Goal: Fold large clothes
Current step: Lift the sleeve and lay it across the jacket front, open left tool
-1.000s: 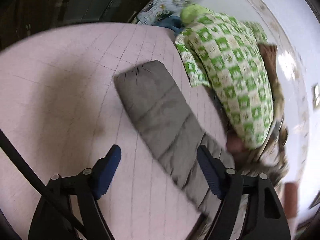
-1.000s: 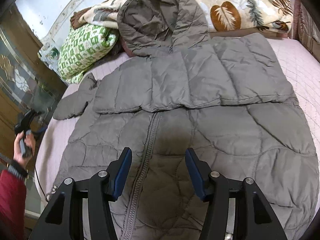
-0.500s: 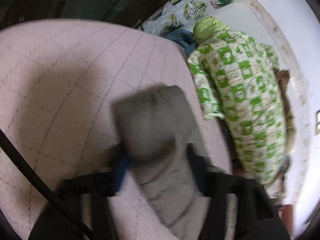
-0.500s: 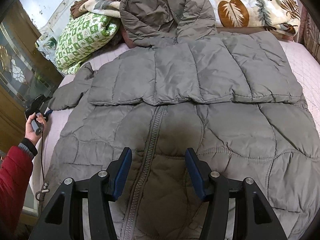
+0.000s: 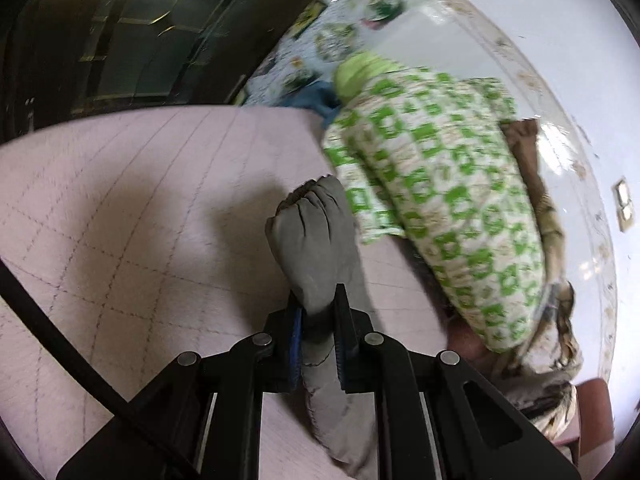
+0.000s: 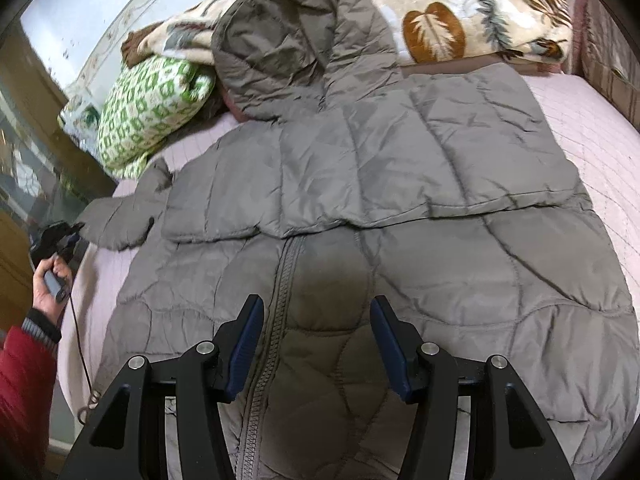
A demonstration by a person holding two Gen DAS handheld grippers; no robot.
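Coat: a grey quilted coat (image 6: 360, 240) lies spread front-up over most of the bed (image 5: 120, 208), hood (image 6: 288, 40) toward the head edge, zip (image 6: 280, 300) running down toward the foot.
Right sleeve: already folded across the chest, as far as I can judge.
Left sleeve: the sleeve (image 5: 316, 248) sticks out toward the bed's left edge, its long axis across the coat.
Left tongs: the left tongs (image 5: 318, 344) are clamped on the sleeve just behind the cuff; the cuff stands up past the tips, off the bed.
Right tongs: the right tongs (image 6: 316, 344) stand half wide and empty above the lower front, astride the zip.
Key relation: the coat body lies to the right of the held sleeve, so the fold should carry the cuff across the chest, toward the bed's right edge; the left hand is the nearer.
Nearby: a green pillow (image 5: 440, 200) sits at the head corner, close beside the cuff.
Uncertain: blur hides how much sleeve is lifted.
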